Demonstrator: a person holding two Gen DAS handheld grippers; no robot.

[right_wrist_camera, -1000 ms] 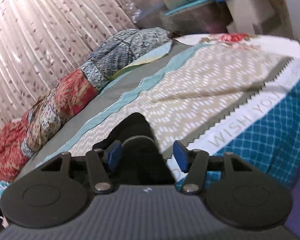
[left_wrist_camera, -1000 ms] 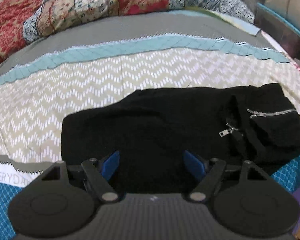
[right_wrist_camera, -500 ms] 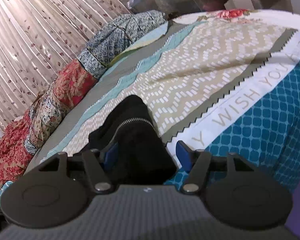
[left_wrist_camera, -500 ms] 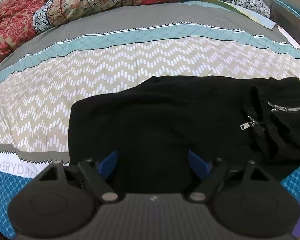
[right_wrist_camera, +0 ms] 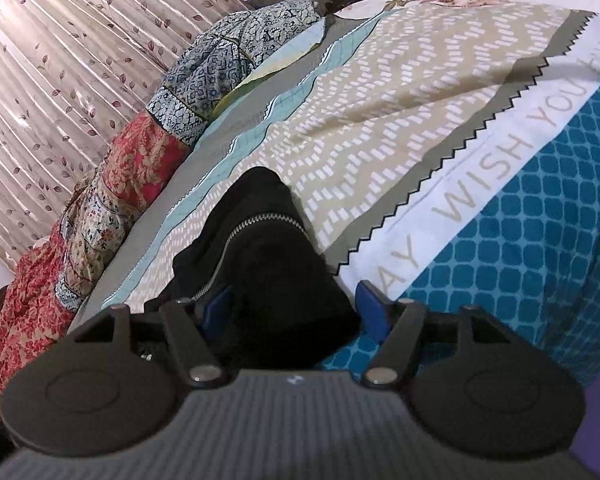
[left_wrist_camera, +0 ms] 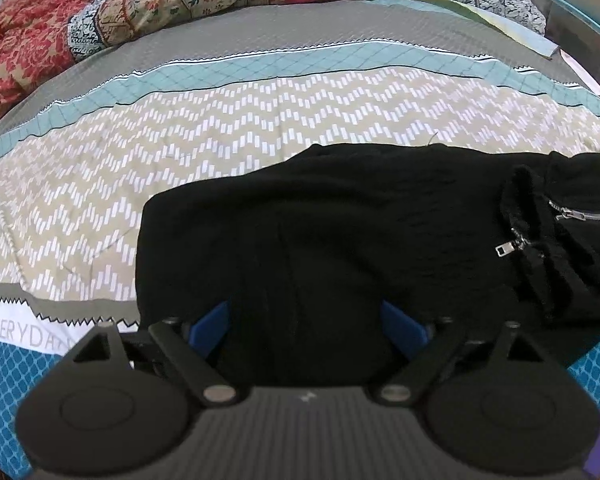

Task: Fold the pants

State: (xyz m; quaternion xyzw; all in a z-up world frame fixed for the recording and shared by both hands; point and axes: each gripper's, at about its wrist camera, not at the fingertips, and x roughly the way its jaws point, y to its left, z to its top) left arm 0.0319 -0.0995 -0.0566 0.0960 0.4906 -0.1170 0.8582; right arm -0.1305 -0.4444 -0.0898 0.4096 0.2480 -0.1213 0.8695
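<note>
- The black pants [left_wrist_camera: 340,232], soft fabric with metal zippers [left_wrist_camera: 576,213], lie folded on the quilted bed [left_wrist_camera: 220,128].
- Left tongs [left_wrist_camera: 306,326] and right tongs [right_wrist_camera: 296,310] are both wide open, holding nothing; probably just above the cloth.

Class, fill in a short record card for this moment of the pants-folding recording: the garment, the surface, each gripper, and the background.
garment: black pants, lying partly folded, silver zipper showing
surface: patterned bedspread with zigzag and teal bands
left gripper: open, over the near edge of the pants
right gripper: open, at the zippered end
background: floral quilt at far side; curtain behind
</note>
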